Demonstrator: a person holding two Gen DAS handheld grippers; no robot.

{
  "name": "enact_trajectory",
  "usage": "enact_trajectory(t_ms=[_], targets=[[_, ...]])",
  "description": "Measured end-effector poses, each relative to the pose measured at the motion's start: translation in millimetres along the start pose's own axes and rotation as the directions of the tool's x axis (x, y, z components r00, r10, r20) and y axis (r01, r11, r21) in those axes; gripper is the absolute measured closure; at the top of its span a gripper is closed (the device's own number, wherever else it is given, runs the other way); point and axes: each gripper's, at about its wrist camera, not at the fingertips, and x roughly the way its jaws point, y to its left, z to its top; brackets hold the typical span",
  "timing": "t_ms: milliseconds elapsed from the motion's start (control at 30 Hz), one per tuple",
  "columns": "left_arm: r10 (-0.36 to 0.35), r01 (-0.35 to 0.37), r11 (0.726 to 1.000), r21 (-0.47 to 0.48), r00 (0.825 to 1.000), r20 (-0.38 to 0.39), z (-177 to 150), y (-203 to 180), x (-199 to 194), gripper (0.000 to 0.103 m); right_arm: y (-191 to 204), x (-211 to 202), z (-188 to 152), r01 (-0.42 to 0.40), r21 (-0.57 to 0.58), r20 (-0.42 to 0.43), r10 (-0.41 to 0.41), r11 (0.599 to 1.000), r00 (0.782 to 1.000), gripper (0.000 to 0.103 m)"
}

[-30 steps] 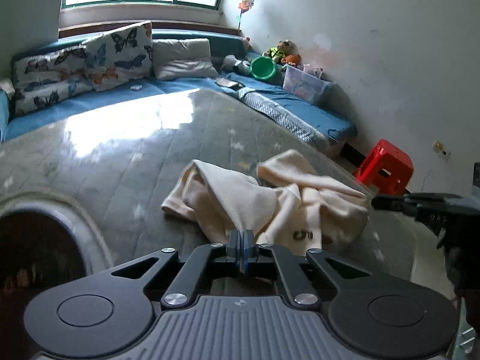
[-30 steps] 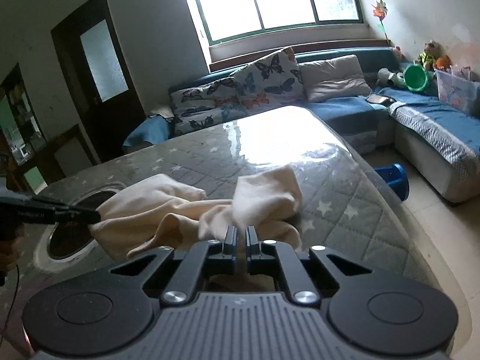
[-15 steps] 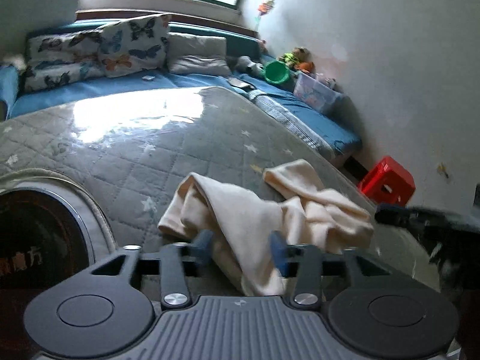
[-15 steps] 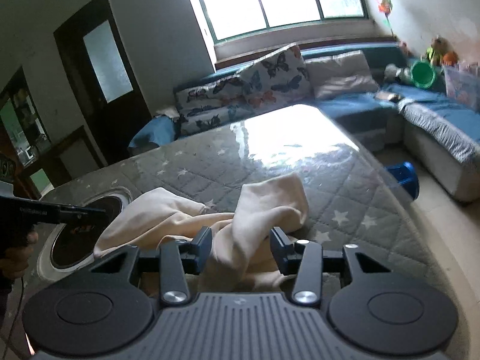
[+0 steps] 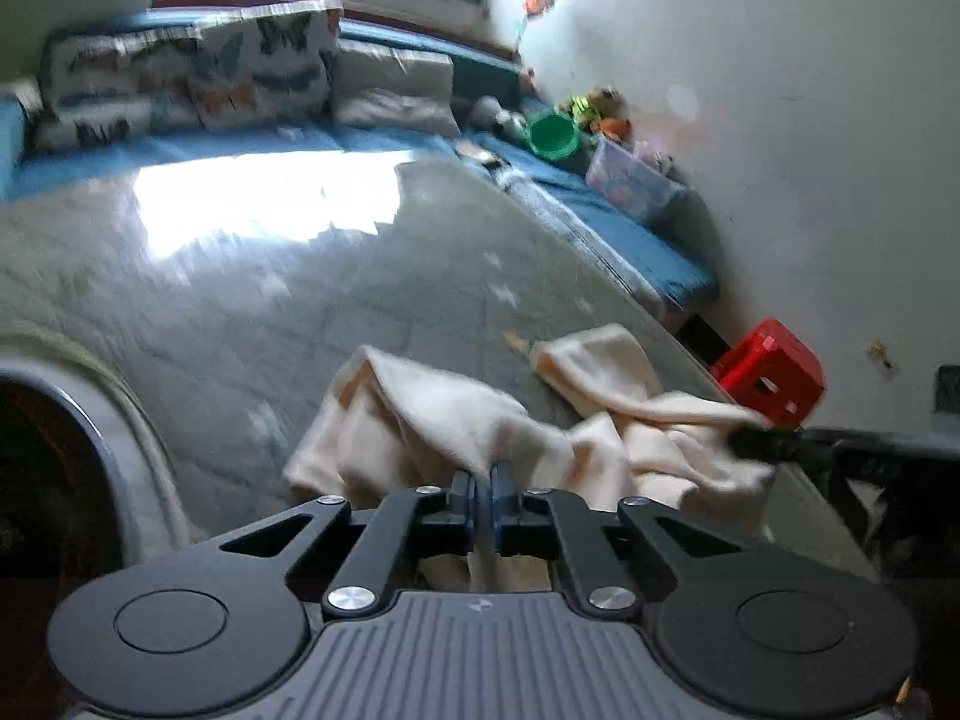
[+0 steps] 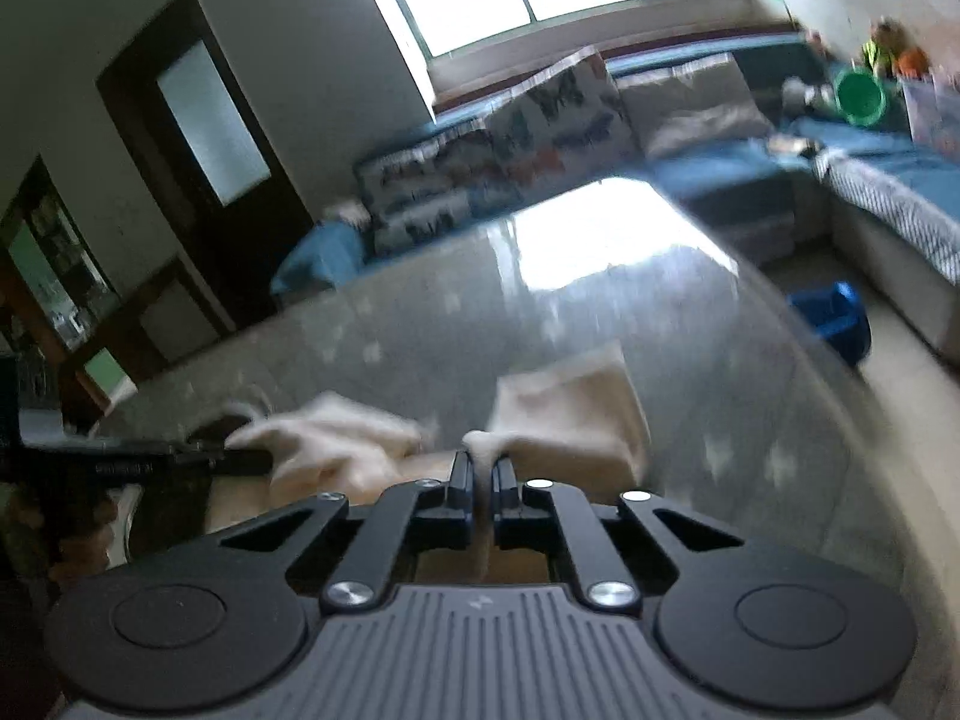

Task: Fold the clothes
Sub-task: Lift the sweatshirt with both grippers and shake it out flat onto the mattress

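A crumpled cream garment [image 5: 444, 414] lies near the front edge of the grey quilted, star-patterned table [image 5: 300, 300]. My left gripper [image 5: 483, 473] is shut on a fold at the garment's near side, and cloth runs down between its fingers. The right gripper [image 5: 747, 445] comes in from the right at the garment's far end. In the right wrist view the same garment [image 6: 570, 402] is blurred, and my right gripper [image 6: 483, 461] is shut on a pinched-up ridge of it. The left gripper [image 6: 252, 459] reaches in from the left at the cloth's other end.
A dark round opening [image 5: 48, 480] is set in the table at the left. A blue sofa with butterfly cushions [image 5: 258, 66] runs along the back and right. A red stool [image 5: 771, 372] and a blue stool [image 6: 834, 318] stand on the floor past the table's edge.
Both grippers were shut a second ago, stood open around the cloth half a second ago, and are now shut on folds of it. Both views have shifted and blurred.
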Motion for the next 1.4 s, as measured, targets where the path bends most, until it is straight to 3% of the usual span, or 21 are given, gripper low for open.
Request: enact_trajectory(t_ms=[133, 233, 367, 500, 533, 633, 733, 867, 967, 1067, 1200, 1300, 1400], targets=[[0.074, -0.074, 0.997, -0.011, 0.993, 0.090, 28.9, 13.5, -21.5, 0.098, 10.9, 6.0, 46.1, 0.001, -0.017, 0.084, 0.000, 1.000, 0.996, 0.098], [0.142, -0.134, 0.989, -0.054, 0.975, 0.170, 58.7, 27.1, -41.7, 0.098, 24.0, 13.6, 83.4, 0.020, -0.046, 0.159, -0.012, 0.999, 0.987, 0.098], [0.211, -0.181, 0.976, -0.124, 0.927, 0.310, 101.9, 37.7, -80.4, 0.098, 46.7, 13.4, 128.1, 0.010, -0.075, 0.275, 0.011, 0.997, 0.961, 0.099], [0.227, -0.198, 0.974, -0.110, 0.856, 0.464, 123.3, 31.0, -131.5, 0.098, 63.1, -5.2, 151.4, -0.033, -0.093, 0.380, 0.066, 0.995, 0.923, 0.099], [0.226, -0.205, 0.974, -0.097, 0.853, 0.470, 122.1, 28.8, -140.4, 0.098, 66.2, -10.1, 154.3, -0.042, -0.100, 0.395, 0.079, 0.994, 0.915, 0.099], [0.227, -0.231, 0.972, -0.047, 0.864, 0.449, 110.7, 23.3, -159.4, 0.098, 68.7, -14.6, 140.9, -0.037, -0.135, 0.360, 0.084, 0.990, 0.929, 0.099], [0.248, -0.271, 0.962, 0.017, 0.904, 0.349, 83.8, 23.1, -158.3, 0.098, 64.5, -9.9, 112.0, -0.026, -0.161, 0.265, 0.069, 0.987, 0.962, 0.098], [0.260, -0.272, 0.960, 0.064, 0.953, 0.156, 21.1, 27.4, -133.2, 0.097, 52.5, 12.8, 49.1, -0.017, -0.172, 0.053, 0.026, 0.985, 0.998, 0.098], [0.267, -0.267, 0.962, 0.053, 0.964, 0.006, -25.4, 38.3, -106.7, 0.095, 42.2, 31.8, 4.5, -0.012, -0.152, -0.099, -0.003, 0.988, 0.995, 0.096], [0.255, -0.254, 0.967, 0.024, 0.960, -0.113, -67.3, 50.9, -88.7, 0.094, 40.4, 36.0, -24.2, 0.002, -0.174, -0.173, -0.033, 0.985, 0.984, 0.092], [0.273, -0.272, 0.962, 0.021, 0.956, -0.107, -89.4, 61.4, -102.0, 0.089, 39.8, 19.3, -36.7, 0.031, -0.216, -0.177, -0.071, 0.976, 0.982, 0.081], [0.260, -0.259, 0.966, 0.022, 0.963, -0.064, -90.2, 59.7, -119.8, 0.087, 43.5, -0.7, -38.6, 0.075, -0.266, -0.127, -0.112, 0.961, 0.986, 0.081], [0.204, -0.202, 0.977, 0.066, 0.978, -0.030, -79.5, 47.4, -125.3, 0.086, 53.0, -9.0, -36.4, 0.028, -0.299, -0.115, -0.065, 0.954, 0.991, 0.080]])
